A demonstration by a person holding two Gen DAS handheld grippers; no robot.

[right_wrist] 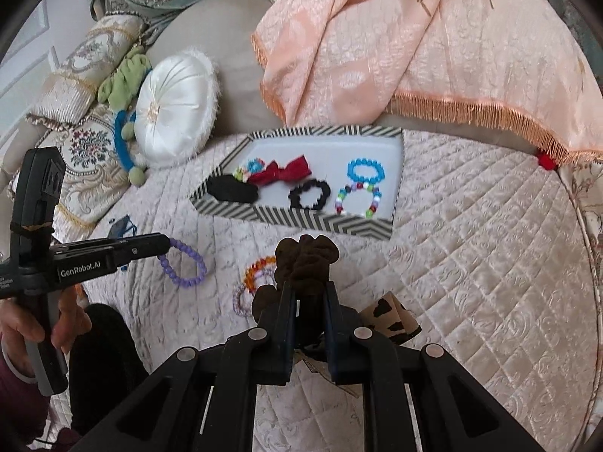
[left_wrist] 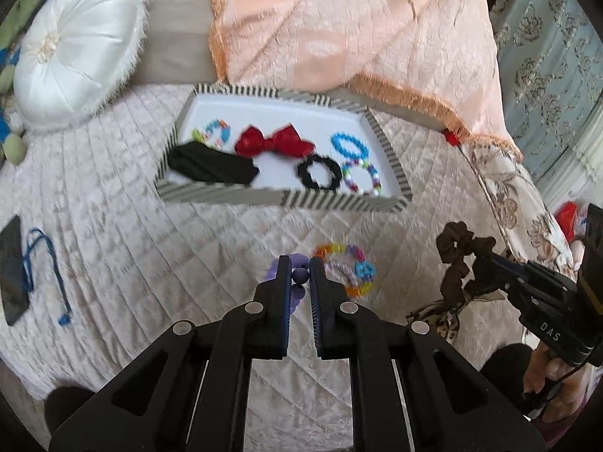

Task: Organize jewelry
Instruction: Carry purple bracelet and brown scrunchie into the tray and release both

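My left gripper (left_wrist: 300, 268) is shut on a purple bead bracelet (left_wrist: 300, 275), which hangs from it in the right wrist view (right_wrist: 184, 263). My right gripper (right_wrist: 309, 288) is shut on a brown scrunchie (right_wrist: 305, 256), also seen in the left wrist view (left_wrist: 458, 254). A striped tray (left_wrist: 286, 197) on the bed holds a red bow (left_wrist: 273, 142), a black scrunchie (left_wrist: 318, 171), a black cloth (left_wrist: 211, 164), a blue bracelet (left_wrist: 348, 145) and multicoloured bracelets (left_wrist: 361, 179). A rainbow bead bracelet (left_wrist: 348, 269) lies on the quilt in front of the tray.
A white round cushion (left_wrist: 75, 45) sits at the back left. A peach fringed blanket (left_wrist: 358, 30) lies behind the tray. A phone with a blue cord (left_wrist: 15, 267) lies at the left. A leopard-print item (right_wrist: 392, 318) lies under my right gripper.
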